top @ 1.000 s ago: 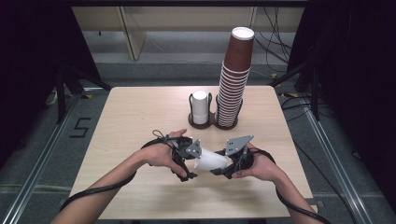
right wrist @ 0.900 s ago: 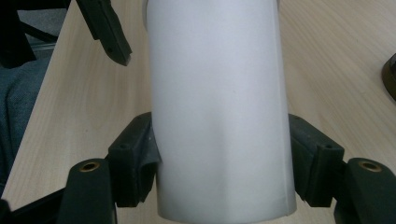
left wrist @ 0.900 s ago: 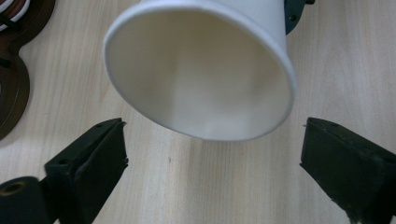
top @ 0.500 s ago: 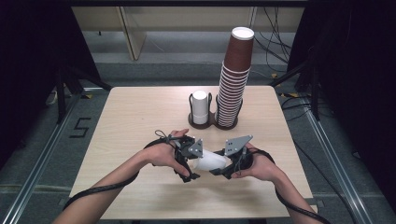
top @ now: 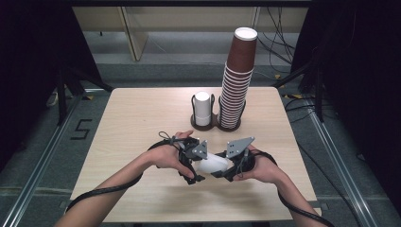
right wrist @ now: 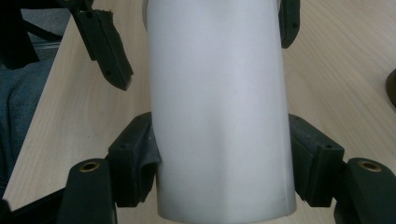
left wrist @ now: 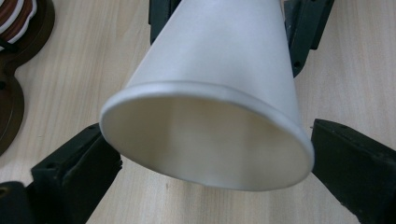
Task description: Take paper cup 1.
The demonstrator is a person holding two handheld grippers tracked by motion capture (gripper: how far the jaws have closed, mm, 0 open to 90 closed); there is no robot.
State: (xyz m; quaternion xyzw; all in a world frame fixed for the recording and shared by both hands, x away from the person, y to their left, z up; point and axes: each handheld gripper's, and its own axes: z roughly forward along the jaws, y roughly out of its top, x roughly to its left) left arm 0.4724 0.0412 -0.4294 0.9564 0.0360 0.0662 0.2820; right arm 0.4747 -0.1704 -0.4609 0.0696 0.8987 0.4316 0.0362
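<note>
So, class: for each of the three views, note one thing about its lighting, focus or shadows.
High view: the table is evenly lit, while the surroundings fall into near-black. Left gripper view: the white cup looks sharp at its rim, with soft shading inside and a faint shadow on the wood. Right gripper view: the cup wall is smooth, glare-free grey-white, and the background looks slightly soft.

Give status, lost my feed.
Right tongs clamped on white cup. Left tongs just opened, straddling its rim, not pressing. Nothing in the way.
</note>
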